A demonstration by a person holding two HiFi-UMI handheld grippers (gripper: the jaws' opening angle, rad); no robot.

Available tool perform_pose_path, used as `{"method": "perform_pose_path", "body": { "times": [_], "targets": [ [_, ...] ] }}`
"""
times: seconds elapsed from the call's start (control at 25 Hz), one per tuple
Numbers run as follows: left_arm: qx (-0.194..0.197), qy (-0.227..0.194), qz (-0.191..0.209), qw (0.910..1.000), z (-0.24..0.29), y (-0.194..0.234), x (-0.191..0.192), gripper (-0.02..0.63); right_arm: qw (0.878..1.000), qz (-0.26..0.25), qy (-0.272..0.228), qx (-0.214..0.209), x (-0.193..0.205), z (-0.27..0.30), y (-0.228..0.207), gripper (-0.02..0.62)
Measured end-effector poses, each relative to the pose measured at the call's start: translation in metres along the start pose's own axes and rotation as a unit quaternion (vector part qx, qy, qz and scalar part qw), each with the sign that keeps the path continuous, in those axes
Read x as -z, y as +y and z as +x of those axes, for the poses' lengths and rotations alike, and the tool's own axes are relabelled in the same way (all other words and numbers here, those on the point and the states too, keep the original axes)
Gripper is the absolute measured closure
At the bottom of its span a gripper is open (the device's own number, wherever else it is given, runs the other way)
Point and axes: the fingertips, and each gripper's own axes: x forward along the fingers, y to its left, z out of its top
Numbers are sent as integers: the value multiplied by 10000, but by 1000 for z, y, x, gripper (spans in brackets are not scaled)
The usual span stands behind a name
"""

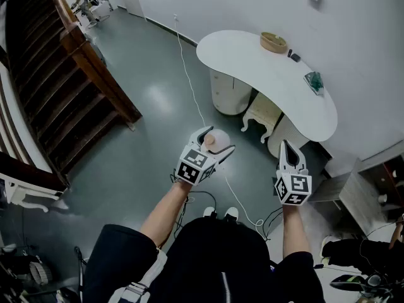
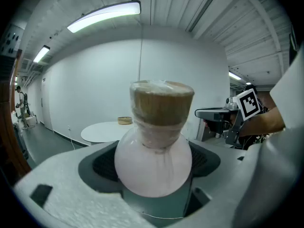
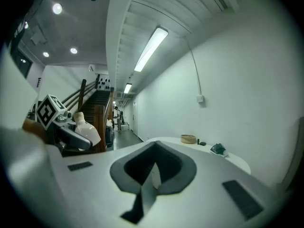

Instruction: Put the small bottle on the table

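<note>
Left gripper view shows the left claw (image 1: 214, 142) clenched on the small bottle (image 2: 153, 163). The dark pads press the round, pale body from both sides, with the jaws standing wide around it. The bottle sits upright in the grip. Its brown stopper (image 2: 161, 103), wrapped in clear film, rises above the pads. The right claw (image 3: 153, 170) is closed on nothing, its jaws meeting along a seam, and it hangs beside the left one.

In the head view both claws are held out over the grey floor (image 1: 145, 106), so the bottle is in the air and well apart from the white table (image 1: 252, 68) ahead. A round wooden container (image 1: 273, 41), a small dark item (image 1: 295, 57) and a green object (image 1: 314, 81) lie toward the table's far side. The near part of the top looks bare.

My reading is that this is the carry step: the bottle is picked up but not yet delivered. The next move calls for closing the gap to the table and keeping the bottle upright. It should then be lowered onto the bare near part until its base rests flat, and only then should the left claw let go.
</note>
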Motion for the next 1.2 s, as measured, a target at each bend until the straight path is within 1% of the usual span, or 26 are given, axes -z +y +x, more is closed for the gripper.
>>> {"method": "perform_pose_path", "body": {
  "times": [0.24,0.56,0.68,0.96,1.2],
  "targets": [
    [-55,-39,47,10000,13,-13,-10,199,9993,107,-179,-314,-4,-1,-8,595],
    [-242,-50,-10,9997,19,-35,-12,199,9974,91,-29,-712,8,-1,-16,595],
    [-315,-12,-38,9995,22,-34,-9,199,9965,109,-28,-822,10,5,-17,595],
    [-432,-5,-95,9990,38,-8,-12,199,9955,126,18,-941,9,38,-23,595],
    [-325,61,-154,9993,65,40,-13,199,9952,113,117,-964,8,94,-16,595]
  ]
}}
